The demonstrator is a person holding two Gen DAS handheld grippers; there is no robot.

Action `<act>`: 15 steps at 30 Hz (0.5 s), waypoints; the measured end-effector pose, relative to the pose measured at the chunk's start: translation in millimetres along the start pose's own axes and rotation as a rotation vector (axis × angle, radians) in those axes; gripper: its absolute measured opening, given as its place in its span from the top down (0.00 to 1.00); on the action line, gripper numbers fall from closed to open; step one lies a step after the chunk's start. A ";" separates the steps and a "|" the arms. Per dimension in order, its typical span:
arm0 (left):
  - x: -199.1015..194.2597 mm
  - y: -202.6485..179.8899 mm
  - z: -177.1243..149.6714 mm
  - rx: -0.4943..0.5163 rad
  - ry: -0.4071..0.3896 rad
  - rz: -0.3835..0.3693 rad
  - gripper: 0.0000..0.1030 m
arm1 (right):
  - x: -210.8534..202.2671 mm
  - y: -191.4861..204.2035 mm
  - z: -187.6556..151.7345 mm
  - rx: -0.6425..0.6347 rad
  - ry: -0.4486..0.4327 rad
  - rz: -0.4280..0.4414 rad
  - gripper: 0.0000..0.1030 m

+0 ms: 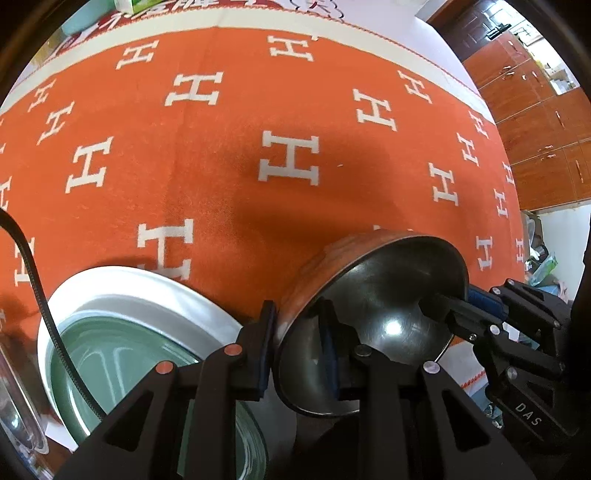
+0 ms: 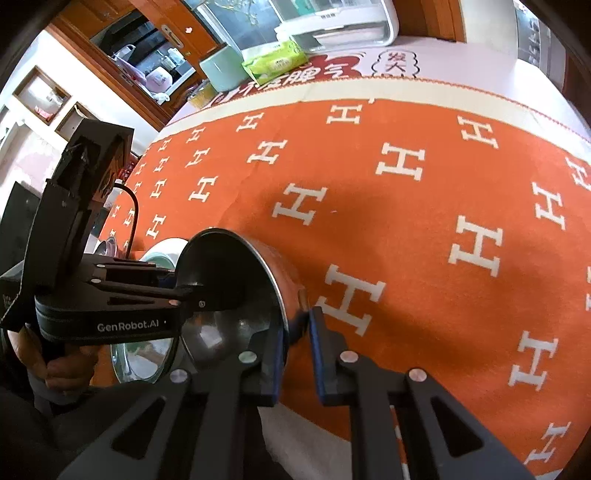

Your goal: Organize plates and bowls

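Note:
A steel bowl [image 1: 384, 306] with an orange-reflecting outside is held tilted above the orange cloth. My left gripper [image 1: 299, 354] is shut on its rim, one finger outside, one inside. My right gripper [image 2: 295, 354] straddles the opposite rim with a gap to the outer pad, so it looks open; it also shows in the left wrist view [image 1: 461, 306]. The bowl also shows in the right wrist view [image 2: 229, 295]. A white plate [image 1: 155, 291] with a green glass dish [image 1: 125, 358] on it lies at the lower left.
The orange cloth with white H marks [image 1: 288, 155] covers the table. A mint cup [image 2: 221, 70], a green wipes pack [image 2: 275, 61] and a white box [image 2: 343, 18] stand at the far edge. A clear glass lid [image 1: 16, 413] lies at the far left.

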State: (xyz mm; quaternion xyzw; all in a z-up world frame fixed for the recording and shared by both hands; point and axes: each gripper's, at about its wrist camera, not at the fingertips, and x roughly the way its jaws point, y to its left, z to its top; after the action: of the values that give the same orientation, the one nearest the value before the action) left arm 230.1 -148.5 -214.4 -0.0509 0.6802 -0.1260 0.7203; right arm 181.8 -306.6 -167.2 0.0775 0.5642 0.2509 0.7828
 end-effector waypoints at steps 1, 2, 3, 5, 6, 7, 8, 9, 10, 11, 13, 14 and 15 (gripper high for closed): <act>-3.0 -0.5 -2.3 0.000 -0.008 -0.001 0.79 | -1.5 2.0 -0.6 -0.006 -0.005 -0.002 0.88; -5.5 -0.5 -4.3 0.001 -0.014 -0.001 0.79 | -3.4 4.4 -1.2 -0.013 -0.011 -0.006 0.88; -8.3 -1.2 -6.5 0.003 -0.022 -0.001 0.79 | -5.6 6.4 -2.0 -0.022 -0.016 -0.010 0.88; -15.6 -1.4 -11.9 0.011 -0.043 0.003 0.80 | -9.9 11.2 -3.4 -0.035 -0.030 -0.018 0.88; -19.3 -1.6 -14.6 0.014 -0.053 0.005 0.80 | -11.4 12.5 -3.8 -0.039 -0.035 -0.021 0.89; -23.4 -2.1 -17.7 0.018 -0.065 0.007 0.81 | -13.0 14.7 -4.8 -0.044 -0.040 -0.026 0.89; -26.6 -1.6 -20.0 0.021 -0.074 0.007 0.82 | -14.8 16.9 -5.7 -0.050 -0.047 -0.031 0.89; -30.5 -0.7 -23.0 0.023 -0.084 0.006 0.82 | -17.1 19.0 -7.1 -0.054 -0.053 -0.033 0.90; -34.7 -0.2 -26.9 0.024 -0.096 0.005 0.83 | -18.6 21.4 -8.0 -0.056 -0.059 -0.034 0.90; -37.9 0.5 -30.0 0.024 -0.106 0.003 0.83 | -20.5 23.6 -9.1 -0.060 -0.066 -0.037 0.90; -43.4 1.2 -35.6 0.024 -0.123 0.000 0.84 | -24.5 28.4 -11.8 -0.069 -0.077 -0.040 0.90; -47.2 1.9 -39.7 0.025 -0.133 -0.001 0.85 | -26.7 32.1 -13.7 -0.076 -0.084 -0.043 0.90; -50.1 2.2 -42.7 0.027 -0.142 -0.001 0.85 | -28.0 34.7 -14.9 -0.080 -0.089 -0.045 0.91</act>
State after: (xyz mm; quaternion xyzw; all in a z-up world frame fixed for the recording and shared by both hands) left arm 185.7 -129.6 -169.5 -0.0504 0.6257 -0.1316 0.7672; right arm 150.8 -292.6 -134.7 0.0443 0.5199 0.2518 0.8150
